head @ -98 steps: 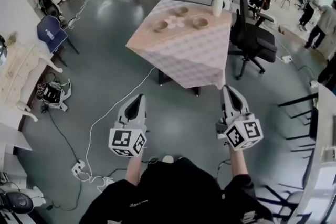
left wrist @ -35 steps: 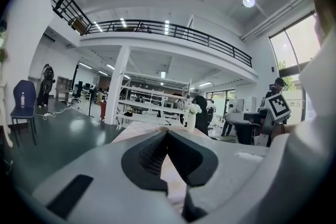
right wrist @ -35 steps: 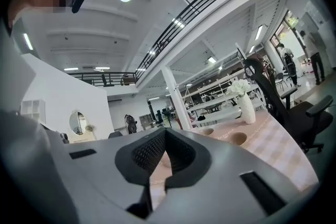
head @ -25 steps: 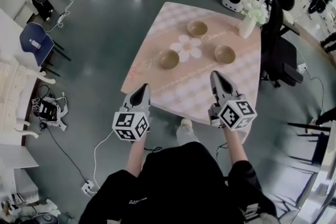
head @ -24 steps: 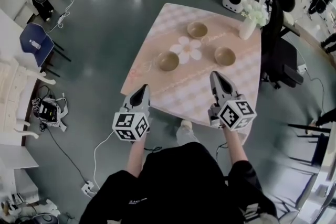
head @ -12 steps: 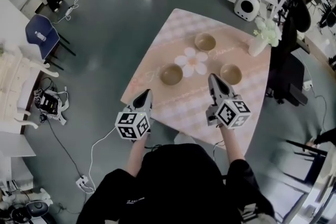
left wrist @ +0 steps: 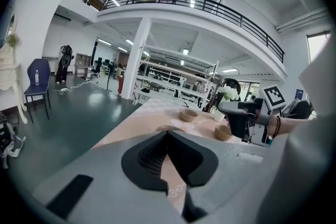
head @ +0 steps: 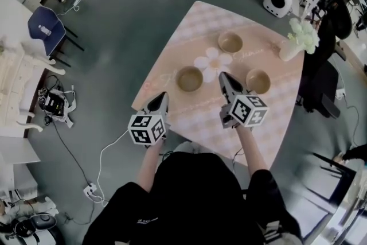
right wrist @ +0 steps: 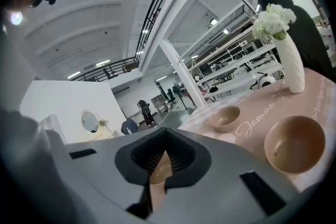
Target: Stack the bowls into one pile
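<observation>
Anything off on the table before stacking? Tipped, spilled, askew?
Nothing stands out. The left bowl, far bowl and right bowl all sit upright and apart on the tablecloth. The vase of flowers stands upright near the far right edge. No spill visible.

left hand-held gripper (head: 161, 97): jaws together, empty | right hand-held gripper (head: 223, 76): jaws together, empty
</observation>
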`<state>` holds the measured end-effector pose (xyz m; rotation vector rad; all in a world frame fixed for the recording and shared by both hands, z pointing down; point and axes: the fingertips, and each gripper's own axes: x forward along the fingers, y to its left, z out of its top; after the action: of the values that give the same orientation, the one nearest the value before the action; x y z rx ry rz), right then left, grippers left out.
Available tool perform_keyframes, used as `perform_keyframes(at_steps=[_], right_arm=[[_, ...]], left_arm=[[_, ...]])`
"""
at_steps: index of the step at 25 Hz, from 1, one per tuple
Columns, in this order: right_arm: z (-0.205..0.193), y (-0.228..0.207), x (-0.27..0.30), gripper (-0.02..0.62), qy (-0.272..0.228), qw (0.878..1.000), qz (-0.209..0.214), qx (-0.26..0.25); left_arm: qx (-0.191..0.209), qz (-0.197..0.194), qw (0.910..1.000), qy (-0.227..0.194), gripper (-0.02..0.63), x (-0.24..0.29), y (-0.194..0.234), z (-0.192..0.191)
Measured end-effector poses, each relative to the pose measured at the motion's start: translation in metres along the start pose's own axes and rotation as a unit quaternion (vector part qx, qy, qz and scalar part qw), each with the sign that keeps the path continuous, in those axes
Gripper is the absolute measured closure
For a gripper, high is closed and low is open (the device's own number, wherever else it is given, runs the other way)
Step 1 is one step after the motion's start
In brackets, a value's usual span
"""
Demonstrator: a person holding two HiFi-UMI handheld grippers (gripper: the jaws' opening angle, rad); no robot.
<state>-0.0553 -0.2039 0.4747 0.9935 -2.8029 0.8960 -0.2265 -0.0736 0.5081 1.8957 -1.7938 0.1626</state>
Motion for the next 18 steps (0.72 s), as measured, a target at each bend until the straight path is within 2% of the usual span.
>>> perform_keyframes(at_steps=[9,13,17,18], right_arm=[[-0.034,-0.013,0.041,0.603,0.065,0.997,-0.028,0.024],[-0.052,-0.016,0.064,0.603,0.099,0.994,-0.036,0.024],[-0.064,-0.021,0.078,0.601,0.113,0.992,-0.050,0.009],[-0.066,-0.021,0.082,0.564,0.117,0.992,-0.048,0.014]], left_arm=[[-0.007,-0.024,0.9981,0.056,0.609,0.028,0.012,-0.029],[-0.015,-0.027,0.9975,0.064,0.609,0.040,0.022,-0.032],[-0.016,-0.032,0.9966,0.075,0.609,0.048,0.027,-0.037],[-0.017,-0.033,0.9964,0.076,0.609,0.051,0.028,-0.037]])
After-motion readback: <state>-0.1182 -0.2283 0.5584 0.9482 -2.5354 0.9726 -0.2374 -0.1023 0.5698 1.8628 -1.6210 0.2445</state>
